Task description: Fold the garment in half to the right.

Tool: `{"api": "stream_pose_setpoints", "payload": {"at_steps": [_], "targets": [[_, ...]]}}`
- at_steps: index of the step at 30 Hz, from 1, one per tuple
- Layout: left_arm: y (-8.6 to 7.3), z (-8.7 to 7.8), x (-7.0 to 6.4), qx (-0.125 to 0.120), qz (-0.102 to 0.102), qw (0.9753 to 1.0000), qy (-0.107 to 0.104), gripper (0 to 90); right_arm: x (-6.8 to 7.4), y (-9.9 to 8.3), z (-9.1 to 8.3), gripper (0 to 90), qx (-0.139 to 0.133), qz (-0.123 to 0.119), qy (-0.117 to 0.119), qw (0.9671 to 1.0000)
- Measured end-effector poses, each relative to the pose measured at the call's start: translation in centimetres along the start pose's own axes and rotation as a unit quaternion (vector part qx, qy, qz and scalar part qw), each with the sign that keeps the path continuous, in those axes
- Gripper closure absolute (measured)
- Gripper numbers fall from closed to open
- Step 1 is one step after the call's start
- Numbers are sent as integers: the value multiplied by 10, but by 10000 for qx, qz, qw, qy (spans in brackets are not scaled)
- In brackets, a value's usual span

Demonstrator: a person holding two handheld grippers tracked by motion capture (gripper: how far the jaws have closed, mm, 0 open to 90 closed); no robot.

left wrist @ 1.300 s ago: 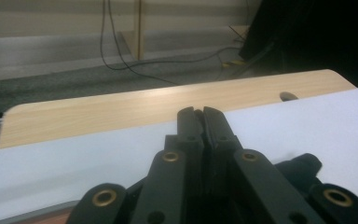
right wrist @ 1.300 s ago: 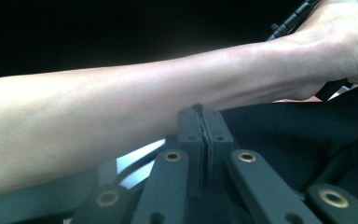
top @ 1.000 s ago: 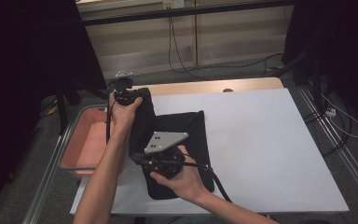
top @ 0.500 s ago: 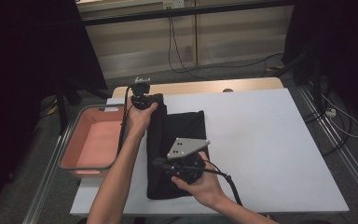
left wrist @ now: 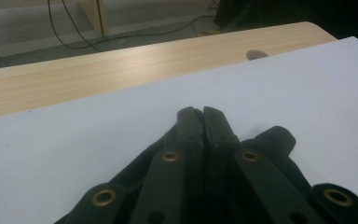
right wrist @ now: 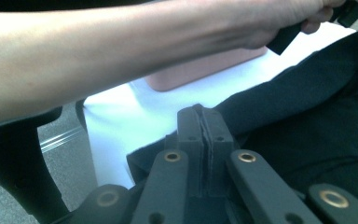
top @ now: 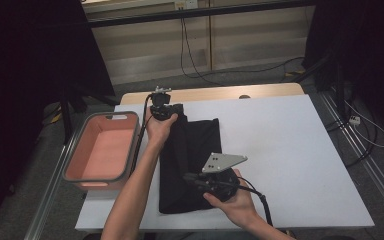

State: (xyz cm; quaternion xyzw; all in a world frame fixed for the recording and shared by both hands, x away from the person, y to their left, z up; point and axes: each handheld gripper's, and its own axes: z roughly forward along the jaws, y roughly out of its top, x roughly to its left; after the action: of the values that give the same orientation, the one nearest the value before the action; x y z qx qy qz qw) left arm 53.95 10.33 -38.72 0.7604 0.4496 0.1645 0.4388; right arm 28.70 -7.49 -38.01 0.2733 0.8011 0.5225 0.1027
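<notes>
Two tools pinch the black cloth (top: 190, 160): left tool (top: 161, 106) near the bench's far edge, right tool (top: 194, 179) toward the near edge; pull evenly, keeping the fold line straight and both grips firm.

Left gripper (top: 161, 103) stretched far forward, right gripper (top: 192, 178) near, both apparently clamped.

Matt black cloth (top: 190, 160) (soft, creased) on smooth white sheet (top: 290, 150); pale wood table edge (top: 215, 93).
</notes>
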Motion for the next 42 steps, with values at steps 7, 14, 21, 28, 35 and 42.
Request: {"api": "stream_pose_setpoints", "payload": {"at_steps": [7, 14, 21, 28, 35, 42], "targets": [[0, 6, -5, 14, -58, 10000, -68, 866, -2, -15, -7, 885, 146, 23, -64, 9999], [3, 16, -18, 45, 32, 9999, -151, 865, -5, -23, -18, 885, 188, 68, -157, 9997], [2, 26, -25, 134, 47, 9997, -209, 865, -8, -31, -23, 885, 232, 102, -187, 9995], [-1, 41, -41, 221, 127, 9990, -361, 865, -11, -39, -34, 885, 264, 161, -247, 9992], [-3, 51, -51, 264, 152, 9988, -392, 864, -14, -49, -40, 885, 343, 234, -301, 9987], [-8, 61, -52, 383, 96, 9985, -380, 856, -20, -64, -38, 884, 586, 307, -327, 9973]]}}
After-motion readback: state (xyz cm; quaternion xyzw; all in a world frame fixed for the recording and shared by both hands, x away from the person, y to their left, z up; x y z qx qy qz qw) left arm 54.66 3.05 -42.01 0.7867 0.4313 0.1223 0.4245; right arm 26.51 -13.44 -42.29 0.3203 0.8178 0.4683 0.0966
